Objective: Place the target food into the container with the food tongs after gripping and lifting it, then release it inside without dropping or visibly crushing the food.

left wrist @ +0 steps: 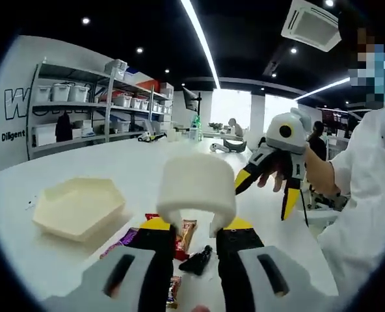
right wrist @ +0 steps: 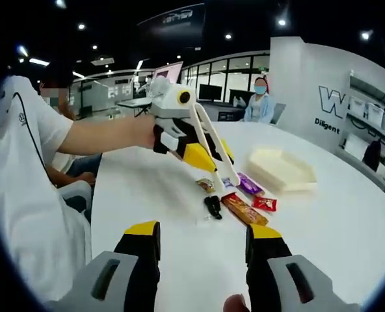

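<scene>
White food tongs (left wrist: 196, 185) are clamped in my left gripper (left wrist: 197, 224), their broad bend filling the space just ahead of the jaws. In the right gripper view the tongs (right wrist: 211, 142) slant down from the left gripper (right wrist: 209, 155), tips hovering just above the snack packets. Those packets lie in a loose cluster on the white table: a purple one (right wrist: 250, 184), a red one (right wrist: 264, 203), an orange-brown bar (right wrist: 244, 209) and a small black item (right wrist: 212, 207). A cream hexagonal container (right wrist: 280, 169) (left wrist: 79, 208) sits empty beside them. My right gripper (right wrist: 204, 234) (left wrist: 267, 195) is open and holds nothing.
The white table (right wrist: 348, 227) stretches wide around the cluster. The person in white (right wrist: 23, 162) stands close at the table's edge. Metal shelving with bins (left wrist: 82, 97) lines the far wall, and another person (right wrist: 261, 104) sits at the table's far end.
</scene>
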